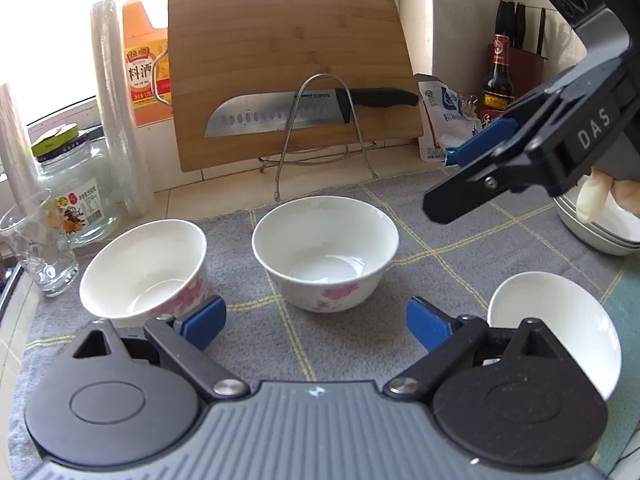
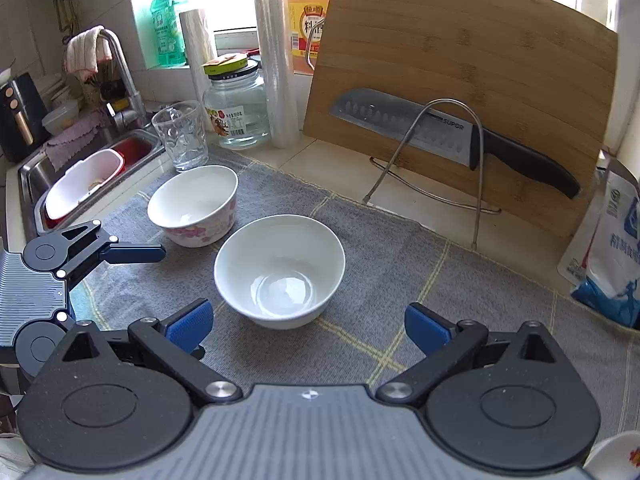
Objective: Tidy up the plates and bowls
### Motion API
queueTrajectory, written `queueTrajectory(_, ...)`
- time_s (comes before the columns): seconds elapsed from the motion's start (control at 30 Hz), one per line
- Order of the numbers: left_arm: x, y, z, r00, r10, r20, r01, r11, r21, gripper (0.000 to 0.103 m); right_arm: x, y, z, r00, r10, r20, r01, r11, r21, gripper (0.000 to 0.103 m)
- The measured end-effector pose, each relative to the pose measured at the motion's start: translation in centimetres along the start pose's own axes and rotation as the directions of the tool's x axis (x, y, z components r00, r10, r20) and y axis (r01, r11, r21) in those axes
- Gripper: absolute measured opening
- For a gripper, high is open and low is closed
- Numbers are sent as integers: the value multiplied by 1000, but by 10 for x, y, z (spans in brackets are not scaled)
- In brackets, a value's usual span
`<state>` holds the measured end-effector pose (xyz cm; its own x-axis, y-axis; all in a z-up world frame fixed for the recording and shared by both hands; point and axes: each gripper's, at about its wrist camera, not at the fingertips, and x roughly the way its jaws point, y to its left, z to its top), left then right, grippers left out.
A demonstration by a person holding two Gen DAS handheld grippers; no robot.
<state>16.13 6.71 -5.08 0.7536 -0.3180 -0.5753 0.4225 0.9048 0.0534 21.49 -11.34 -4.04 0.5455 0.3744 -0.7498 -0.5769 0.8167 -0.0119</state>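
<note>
Three white bowls stand on a grey checked cloth (image 1: pixel 440 240). In the left wrist view a pink-flowered bowl (image 1: pixel 144 268) is at the left, a second flowered bowl (image 1: pixel 326 248) in the middle, and a plain bowl (image 1: pixel 560 328) at the right. Stacked white plates (image 1: pixel 600 236) sit at the right edge. My left gripper (image 1: pixel 316 326) is open just short of the middle bowl, with nothing between its pads. My right gripper (image 1: pixel 444 182) hovers open above the cloth at the upper right. In its own view the right gripper (image 2: pixel 308 326) faces the middle bowl (image 2: pixel 280 268), with the flowered bowl (image 2: pixel 194 206) behind.
A bamboo cutting board (image 1: pixel 288 72) with a knife (image 1: pixel 304 110) on a wire rack leans at the back. A drinking glass (image 2: pixel 182 136), a jar (image 2: pixel 238 112) and film rolls stand left of it. The sink (image 2: pixel 92 176) lies far left, a salt bag (image 2: pixel 608 256) right.
</note>
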Motion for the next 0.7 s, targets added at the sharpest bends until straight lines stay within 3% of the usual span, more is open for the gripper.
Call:
queueTrajectory(0.37,34,-6,8,1000,2,-30,0,999,51,96,48,-7,15,995,57,-82,-60,998,-36,99)
queueTrajectory(0.7,46,-1,11,998,-45,-42,46,998,31,93,76,-14,27,987,119,-111,-120,993,-4,91)
